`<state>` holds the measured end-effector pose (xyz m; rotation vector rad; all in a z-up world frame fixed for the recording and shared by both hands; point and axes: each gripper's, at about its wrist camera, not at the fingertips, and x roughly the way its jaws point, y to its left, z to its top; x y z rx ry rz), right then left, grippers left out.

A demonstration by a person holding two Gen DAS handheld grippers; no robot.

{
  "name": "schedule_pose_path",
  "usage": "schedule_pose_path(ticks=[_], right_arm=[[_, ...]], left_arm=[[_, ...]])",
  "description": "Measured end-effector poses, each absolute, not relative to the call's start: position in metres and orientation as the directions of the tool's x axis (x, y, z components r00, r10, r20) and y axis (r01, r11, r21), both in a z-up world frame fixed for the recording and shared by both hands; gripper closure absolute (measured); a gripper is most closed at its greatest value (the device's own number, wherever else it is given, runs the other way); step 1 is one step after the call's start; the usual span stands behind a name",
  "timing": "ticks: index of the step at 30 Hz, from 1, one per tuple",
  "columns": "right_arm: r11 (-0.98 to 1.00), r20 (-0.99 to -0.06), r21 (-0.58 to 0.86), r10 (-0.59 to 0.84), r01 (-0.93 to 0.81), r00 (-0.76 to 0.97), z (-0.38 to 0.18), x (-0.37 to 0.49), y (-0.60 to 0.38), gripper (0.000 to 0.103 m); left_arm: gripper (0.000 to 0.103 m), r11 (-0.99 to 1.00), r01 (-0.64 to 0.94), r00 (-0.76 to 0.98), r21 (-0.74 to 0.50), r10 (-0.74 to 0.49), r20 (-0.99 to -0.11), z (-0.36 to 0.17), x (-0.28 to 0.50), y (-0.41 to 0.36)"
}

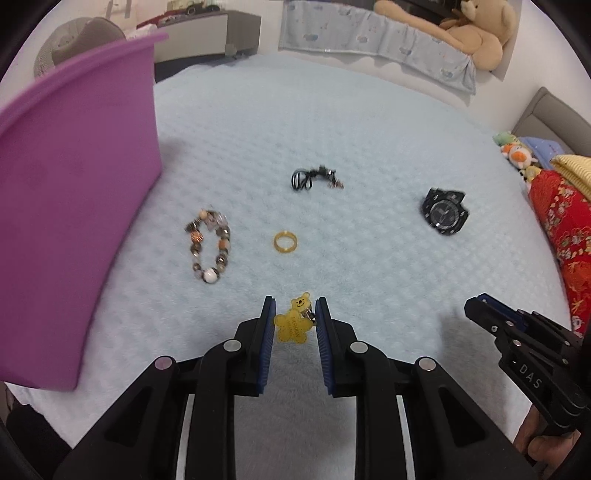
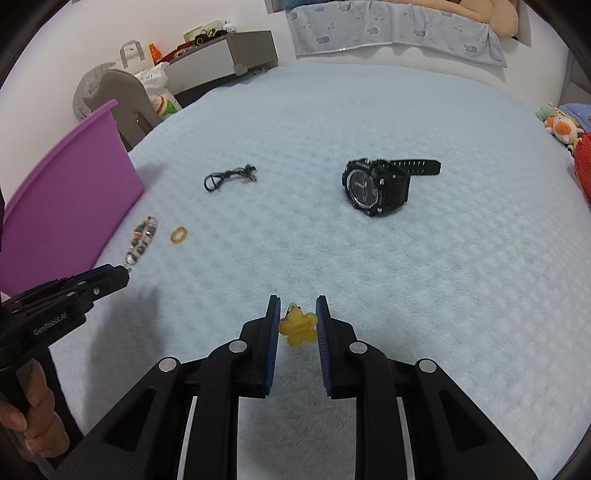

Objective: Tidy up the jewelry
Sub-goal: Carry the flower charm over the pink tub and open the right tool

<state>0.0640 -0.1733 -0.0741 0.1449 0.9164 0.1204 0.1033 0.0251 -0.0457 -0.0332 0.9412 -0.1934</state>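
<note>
My left gripper point(image 1: 293, 308) is shut on a yellow bear charm with a star-shaped tag point(image 1: 294, 325), held just above the pale blue blanket point(image 1: 369, 129). My right gripper point(image 2: 295, 304) is shut on a second yellow star tag point(image 2: 298, 329); in the left wrist view the right gripper point(image 1: 480, 308) shows at the lower right, what it holds hidden. On the blanket lie a beaded bracelet point(image 1: 210, 247), a gold ring point(image 1: 285, 242), a black cord piece point(image 1: 314, 178) and a black watch point(image 1: 445, 214). The left gripper point(image 2: 114, 275) shows at the left of the right wrist view.
A purple bin point(image 1: 74, 221) stands at the left edge of the bed, close to the bracelet point(image 2: 142, 240). Red and yellow fabric point(image 1: 565, 236) and small plush toys point(image 1: 517, 155) sit at the right edge. A large teddy bear point(image 1: 476, 33) lies at the far end.
</note>
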Motion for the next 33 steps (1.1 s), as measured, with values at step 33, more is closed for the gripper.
schedule_pose_path(ticks=[33], right_arm=[[0.852,-0.590,0.232,0.507,-0.469,0.629,0.118,0.111,0.037,0.084]], left_arm=[[0.081,0.984,-0.095,0.770,-0.153,-0.025,-0.638,0.127,0.083,0.211]])
